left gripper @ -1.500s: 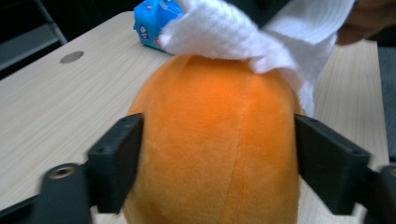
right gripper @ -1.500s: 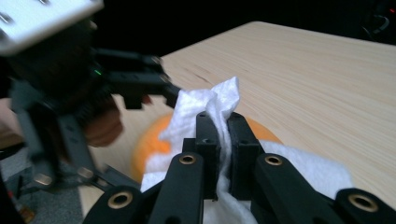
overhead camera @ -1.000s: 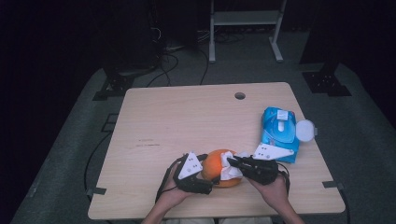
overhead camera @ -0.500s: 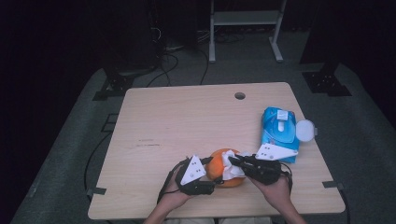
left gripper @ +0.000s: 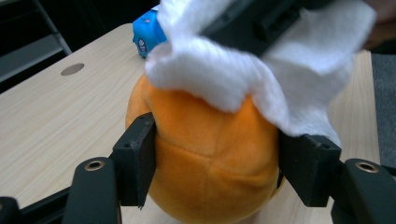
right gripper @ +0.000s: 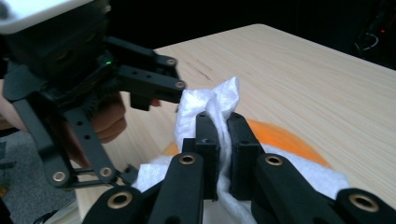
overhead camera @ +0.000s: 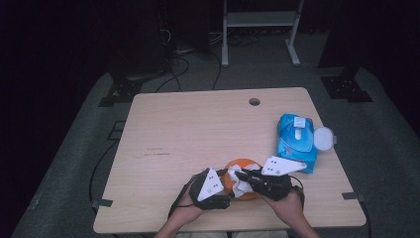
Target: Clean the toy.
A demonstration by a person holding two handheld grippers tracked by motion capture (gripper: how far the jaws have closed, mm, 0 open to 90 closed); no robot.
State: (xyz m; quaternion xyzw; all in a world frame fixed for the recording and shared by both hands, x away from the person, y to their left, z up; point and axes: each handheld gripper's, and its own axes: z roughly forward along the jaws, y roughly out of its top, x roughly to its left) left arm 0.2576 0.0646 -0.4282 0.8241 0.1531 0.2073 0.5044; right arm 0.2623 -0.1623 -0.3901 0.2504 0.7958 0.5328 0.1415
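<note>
Near the bottom centre of the high view, the left gripper [overhead camera: 224,191] sits just left of an orange plush ball [overhead camera: 241,171]. Its jaws have just been closing, and in the left gripper view they press the ball's two flanks [left gripper: 210,158], one black pad on each side. That grip seems meant to steady the soft ball on the table so it cannot roll while it is worked on.

Over the top of the ball lies a white wipe [overhead camera: 241,181]. The right gripper [overhead camera: 242,174], coming in from the right, has its jaws shut tight on a pinched fold of that wipe; in the right gripper view the cloth [right gripper: 210,105] stands up in a peak between the two pads and spreads over the orange surface below. Held this way, the wipe can probably be dragged across the ball to clean it.

Farther right, near the table's right edge, lies a blue wipes pack [overhead camera: 296,141] with its round white lid [overhead camera: 323,139] flipped open.

The wooden table [overhead camera: 188,129] is pale, with a small round hole [overhead camera: 254,101] near its far edge. Around it the room is dark, with grey floor, cables and a metal stand [overhead camera: 260,20] at the upper middle of the frame.
</note>
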